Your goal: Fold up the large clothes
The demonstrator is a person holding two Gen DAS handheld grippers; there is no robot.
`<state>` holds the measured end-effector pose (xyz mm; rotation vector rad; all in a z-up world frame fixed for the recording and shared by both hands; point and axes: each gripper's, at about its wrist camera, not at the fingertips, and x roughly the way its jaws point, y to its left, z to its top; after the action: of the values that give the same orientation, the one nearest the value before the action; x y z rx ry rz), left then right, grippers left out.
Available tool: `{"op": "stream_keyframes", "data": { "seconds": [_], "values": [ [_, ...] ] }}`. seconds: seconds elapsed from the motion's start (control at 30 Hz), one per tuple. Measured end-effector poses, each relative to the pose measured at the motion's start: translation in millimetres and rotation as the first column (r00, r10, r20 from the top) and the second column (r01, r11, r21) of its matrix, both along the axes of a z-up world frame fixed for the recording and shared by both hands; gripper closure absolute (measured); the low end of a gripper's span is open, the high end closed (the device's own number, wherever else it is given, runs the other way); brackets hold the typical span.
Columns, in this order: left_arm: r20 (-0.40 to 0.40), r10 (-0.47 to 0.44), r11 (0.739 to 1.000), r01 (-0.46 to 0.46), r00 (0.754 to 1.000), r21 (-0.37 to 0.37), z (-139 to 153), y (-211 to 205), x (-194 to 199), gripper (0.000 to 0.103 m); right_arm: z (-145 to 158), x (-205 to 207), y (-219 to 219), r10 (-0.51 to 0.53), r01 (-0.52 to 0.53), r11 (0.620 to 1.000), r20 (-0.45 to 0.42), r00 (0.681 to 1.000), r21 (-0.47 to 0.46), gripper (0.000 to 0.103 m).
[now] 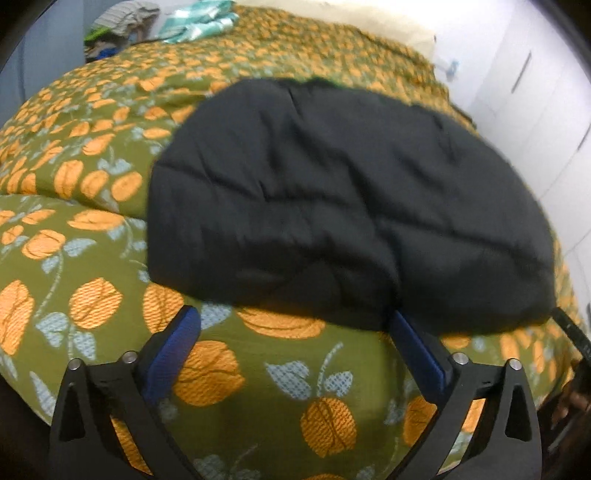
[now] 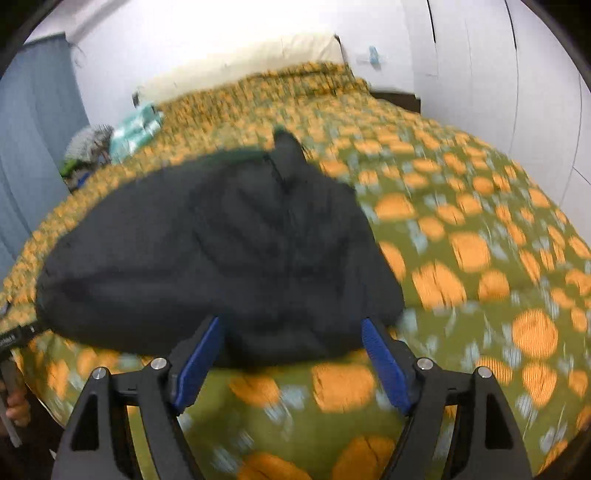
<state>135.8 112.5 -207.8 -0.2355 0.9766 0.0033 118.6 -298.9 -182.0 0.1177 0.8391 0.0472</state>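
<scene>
Black quilted jacket lies folded on your floral bedspread, and your left gripper and right gripper both hover beside it, fingers spread, gripping nothing

I am working in a home bedroom, where a bed is lying under a green bedspread patterned with orange flowers, a cream pillow is sitting at its head, 1 heap of clothes is piling beside it, and white wardrobe doors are standing alongside.
</scene>
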Motion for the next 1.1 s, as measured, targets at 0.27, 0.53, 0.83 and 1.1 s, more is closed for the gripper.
{"op": "stream_keyframes", "data": {
  "seconds": [0.27, 0.53, 0.83, 1.1],
  "values": [
    [-0.01, -0.043, 0.996, 0.044, 0.999, 0.08, -7.8, -13.0, 5.8, 0.0, -28.6, 6.3, 0.7, -0.017, 0.016, 1.0, -0.075, 0.997, -0.016, 0.022],
    [-0.017, -0.07, 0.981, 0.072, 0.997, 0.179, -11.8, -27.8, 7.0, 0.0, -39.8, 7.4, -0.6, -0.011, 0.009, 1.0, -0.066, 0.998, -0.026, 0.02],
    [0.001, -0.047, 0.993, 0.046, 0.999, 0.112, 3.3, -25.8, 2.1, 0.001, -41.6, 8.2, 3.5, 0.005, -0.008, 0.999, -0.075, 0.997, -0.047, 0.02],
    [0.179, -0.125, 0.992, 0.119, 0.976, 0.043, 77.1, -45.9, -14.9, 0.001, -43.6, 9.5, 6.2, -0.011, 0.007, 0.998, -0.072, 0.997, -0.058, 0.017]
  ]
}}
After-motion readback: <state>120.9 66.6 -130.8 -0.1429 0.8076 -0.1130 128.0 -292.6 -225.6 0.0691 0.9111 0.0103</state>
